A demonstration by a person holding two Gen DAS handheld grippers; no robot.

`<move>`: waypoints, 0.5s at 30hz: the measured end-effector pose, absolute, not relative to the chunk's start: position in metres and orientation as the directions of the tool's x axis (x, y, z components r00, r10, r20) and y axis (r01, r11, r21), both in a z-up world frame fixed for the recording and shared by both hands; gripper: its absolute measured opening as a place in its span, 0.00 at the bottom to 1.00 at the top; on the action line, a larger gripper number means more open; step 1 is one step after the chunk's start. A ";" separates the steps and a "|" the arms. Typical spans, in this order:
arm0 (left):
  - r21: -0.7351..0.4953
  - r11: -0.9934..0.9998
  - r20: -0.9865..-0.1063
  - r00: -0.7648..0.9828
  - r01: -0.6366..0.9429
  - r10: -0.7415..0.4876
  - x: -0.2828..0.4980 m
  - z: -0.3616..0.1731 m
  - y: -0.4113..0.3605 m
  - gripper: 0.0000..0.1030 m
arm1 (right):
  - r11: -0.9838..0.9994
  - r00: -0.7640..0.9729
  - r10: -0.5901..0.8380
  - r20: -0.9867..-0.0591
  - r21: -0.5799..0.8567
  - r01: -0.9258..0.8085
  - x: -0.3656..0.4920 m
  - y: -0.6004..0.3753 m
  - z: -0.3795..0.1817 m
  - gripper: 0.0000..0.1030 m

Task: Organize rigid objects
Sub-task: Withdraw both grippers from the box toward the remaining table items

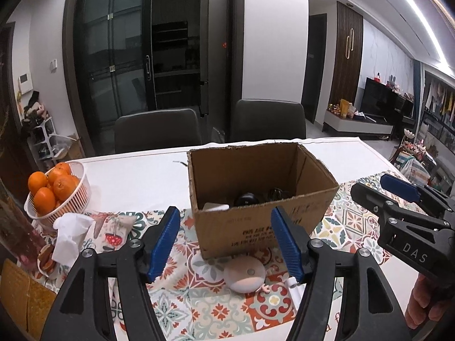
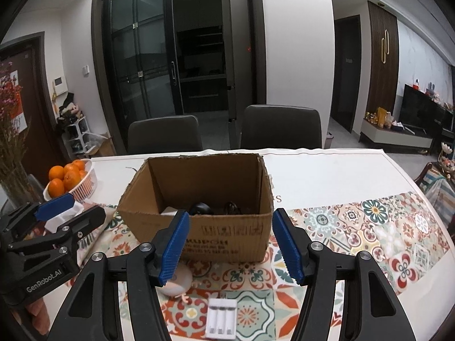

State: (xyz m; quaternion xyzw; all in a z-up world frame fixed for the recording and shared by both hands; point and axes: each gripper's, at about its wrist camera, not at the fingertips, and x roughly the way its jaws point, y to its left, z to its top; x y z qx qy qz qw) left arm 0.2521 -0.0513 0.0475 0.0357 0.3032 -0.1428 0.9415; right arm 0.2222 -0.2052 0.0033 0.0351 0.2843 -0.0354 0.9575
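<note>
Cardboard box (image 1: 264, 199) stands open-topped in the middle of the worktop (image 1: 136, 176), on a patterned tile runner (image 2: 369, 227), likely set there to collect the loose items; dark objects and something white already lie at its bottom. Just in front of it rest a round white puck-like device (image 1: 245, 273) and a white battery charger (image 2: 221, 318), apparently still to be put away. Both grippers hover level, side by side, aimed at the box. The left gripper (image 1: 224, 244) has its jaws spread wide and holds nothing; the right gripper (image 2: 231, 248) is likewise parted and empty. A basket of oranges (image 1: 51, 190) sits off to the left.
</note>
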 end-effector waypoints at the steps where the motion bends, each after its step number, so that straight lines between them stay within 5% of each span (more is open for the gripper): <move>1: -0.018 0.957 -0.580 0.776 0.291 -0.247 0.249 0.046 -0.050 0.66 | 0.995 0.838 -0.054 -0.543 0.043 0.092 0.219 -0.204 0.002 0.60; 15: 0.024 0.943 -0.619 0.746 0.332 -0.247 0.229 0.015 -0.043 0.70 | 0.993 0.828 -0.071 -0.556 0.042 0.114 0.189 -0.189 -0.029 0.70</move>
